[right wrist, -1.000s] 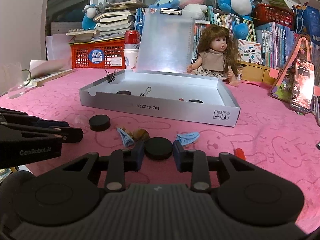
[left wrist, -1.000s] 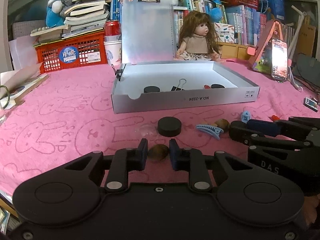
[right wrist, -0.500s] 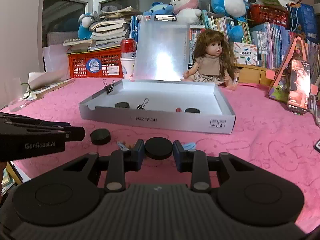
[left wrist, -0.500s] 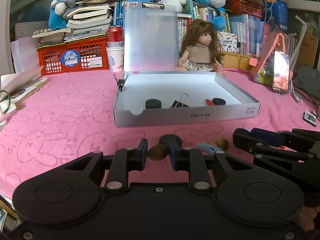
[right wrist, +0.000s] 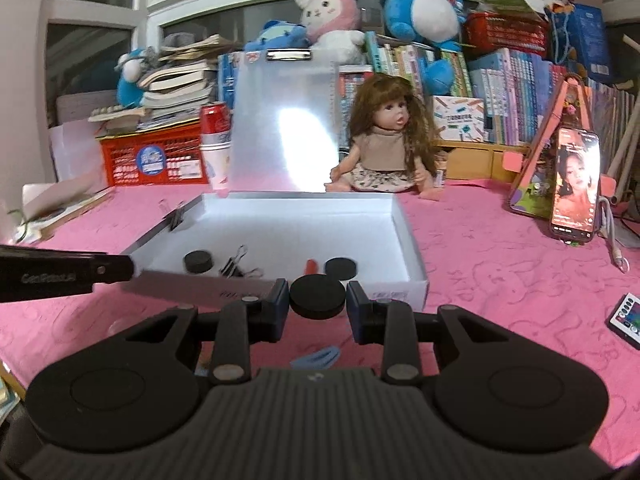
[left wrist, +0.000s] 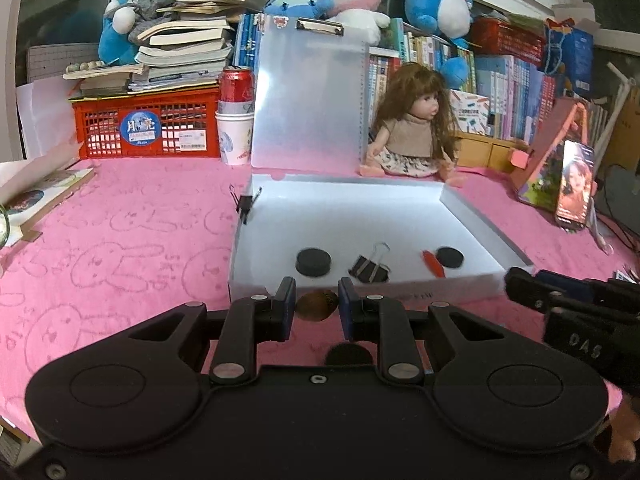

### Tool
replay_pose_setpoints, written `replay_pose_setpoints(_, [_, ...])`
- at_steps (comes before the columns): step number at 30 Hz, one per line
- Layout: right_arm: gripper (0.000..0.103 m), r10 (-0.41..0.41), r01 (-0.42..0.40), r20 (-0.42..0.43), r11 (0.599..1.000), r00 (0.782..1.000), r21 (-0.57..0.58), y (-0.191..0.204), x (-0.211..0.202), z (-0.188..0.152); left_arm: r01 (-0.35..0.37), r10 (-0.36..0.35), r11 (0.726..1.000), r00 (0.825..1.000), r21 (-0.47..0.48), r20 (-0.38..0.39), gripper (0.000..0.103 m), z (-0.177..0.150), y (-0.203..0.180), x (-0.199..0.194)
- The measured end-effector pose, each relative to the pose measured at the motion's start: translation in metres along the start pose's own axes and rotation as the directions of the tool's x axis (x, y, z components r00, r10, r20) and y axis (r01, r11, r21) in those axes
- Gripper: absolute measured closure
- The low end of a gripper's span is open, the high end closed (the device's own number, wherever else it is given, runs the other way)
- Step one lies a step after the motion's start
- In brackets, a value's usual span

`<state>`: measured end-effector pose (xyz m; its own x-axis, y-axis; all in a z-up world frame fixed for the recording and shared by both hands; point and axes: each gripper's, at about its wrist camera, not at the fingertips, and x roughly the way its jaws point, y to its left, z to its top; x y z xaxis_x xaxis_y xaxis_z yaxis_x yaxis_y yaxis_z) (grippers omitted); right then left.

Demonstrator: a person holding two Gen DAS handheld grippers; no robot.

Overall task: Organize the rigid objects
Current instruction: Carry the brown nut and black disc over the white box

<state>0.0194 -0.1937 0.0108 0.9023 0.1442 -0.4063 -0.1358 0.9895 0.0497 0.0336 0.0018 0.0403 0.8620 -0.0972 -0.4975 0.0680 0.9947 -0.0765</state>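
**Both grippers loaded at the front edge of the white box**

The left wrist view alone shows a black disc on the cloth [left wrist: 348,356] lying on the pink cloth [left wrist: 120,248] below the left gripper, partly hidden behind its body. The right wrist view alone shows a blue hair clip [right wrist: 316,357] on the cloth under the right gripper and a small remote [right wrist: 626,320] near the right edge. Each view catches the other gripper only as a black bar coming in from the side.

The left gripper [left wrist: 317,306] is closed almost fully, its blue pads pinching a small brown rounded object [left wrist: 317,305] held clear of the cloth, just in front of the box's near wall. The right gripper [right wrist: 318,299] is closed part-way on a wider black disc [right wrist: 317,298], a pad pressing on each side of it; the disc hangs at the near wall of the box.

The white box [left wrist: 472,216] lies open on the cloth, with a clipboard [left wrist: 312,100] standing upright behind it. Inside, toward the near wall, lie a thick black puck [left wrist: 313,262], a black binder clip [left wrist: 370,268], a small red piece [left wrist: 432,263] and a flat black disc [left wrist: 450,257] just beside it. Another binder clip [left wrist: 245,202] is clamped on the box's left wall.
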Motion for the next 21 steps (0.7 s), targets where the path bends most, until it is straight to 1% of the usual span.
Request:
replay_pose_setpoints(7, [0.067, -0.023, 0.024, -0.014, 0.999, 1.0, 0.039, -0.015, 0.014, 0.013, -0.001, 0.0, 0.999, 1.0, -0.032, -0.024, 0.081, 0.018, 0.009, 0.021])
replay_pose_setpoints(11, [0.067, -0.023, 0.024, -0.021, 0.999, 1.0, 0.045, -0.017, 0.024, 0.021, 0.004, -0.004, 1.0, 1.0, -0.019, -0.027, 0.081, 0.031, 0.008, 0.032])
replay_pose_setpoints(15, [0.067, -0.009, 0.012, -0.041, 0.998, 0.999, 0.06, -0.021, 0.04, 0.034, 0.012, -0.012, 1.0, 0.999, 0.002, -0.035, 0.081, 0.048, 0.003, 0.048])
replay_pose_setpoints(19, [0.067, 0.036, -0.026, -0.089, 0.993, 0.995, 0.113, -0.033, 0.061, 0.049, 0.012, -0.013, 1.0, 0.997, -0.009, -0.073, 0.081, 0.065, 0.002, 0.072])
replay_pose_setpoints(21, [0.067, 0.045, -0.03, -0.112, 0.99, 0.993, 0.14, -0.04, 0.071, 0.056, 0.009, -0.01, 1.0, 0.995, -0.018, -0.096, 0.081, 0.073, 0.004, 0.085])
